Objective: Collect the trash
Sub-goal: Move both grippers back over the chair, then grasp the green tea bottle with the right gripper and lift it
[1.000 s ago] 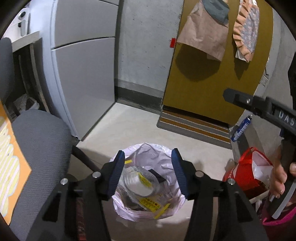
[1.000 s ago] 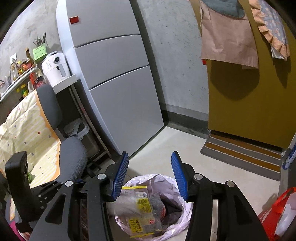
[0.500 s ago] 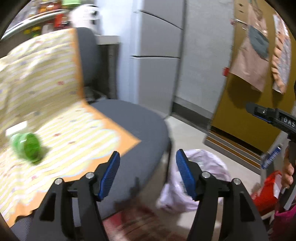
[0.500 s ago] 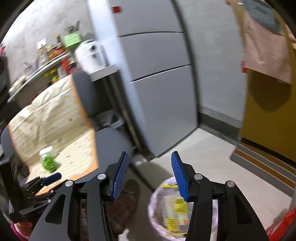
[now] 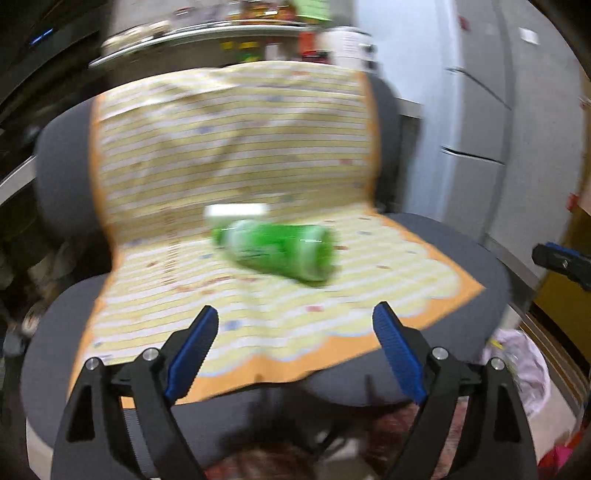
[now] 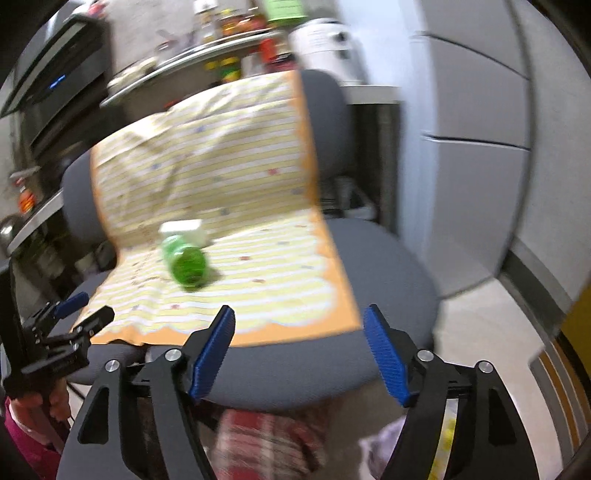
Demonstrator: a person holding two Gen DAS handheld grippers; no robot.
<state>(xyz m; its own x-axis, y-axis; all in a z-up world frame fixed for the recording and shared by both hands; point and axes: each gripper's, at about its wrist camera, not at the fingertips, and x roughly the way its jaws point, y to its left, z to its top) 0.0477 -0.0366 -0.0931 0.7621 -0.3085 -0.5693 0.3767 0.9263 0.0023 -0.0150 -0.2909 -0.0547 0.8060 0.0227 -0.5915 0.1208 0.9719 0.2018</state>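
Note:
A green plastic bottle [image 5: 280, 251] lies on its side on a yellow striped cloth [image 5: 236, 147] draped over a grey office chair [image 5: 461, 251]; a small white box [image 5: 236, 211] sits just behind it. The bottle [image 6: 184, 260] and the box [image 6: 183, 228] also show in the right wrist view. My left gripper [image 5: 295, 343] hovers in front of the bottle, jaws opening, nothing between them. My right gripper [image 6: 299, 347] hangs over the chair's front edge, right of the bottle, jaws opening and empty. The bin's pink bag [image 5: 524, 365] stands at the lower right.
A grey refrigerator [image 6: 480, 147] stands right of the chair. Shelves with bottles and jars [image 5: 240, 29] run behind it, with a white appliance [image 6: 325, 44] and a dark oven-like appliance [image 6: 55, 92]. A plaid rug [image 6: 269, 443] lies under the chair.
Both views have swung left from the trash bin to the chair, bringing the green bottle and white box into view. Both pairs of jaws stand wider than before.

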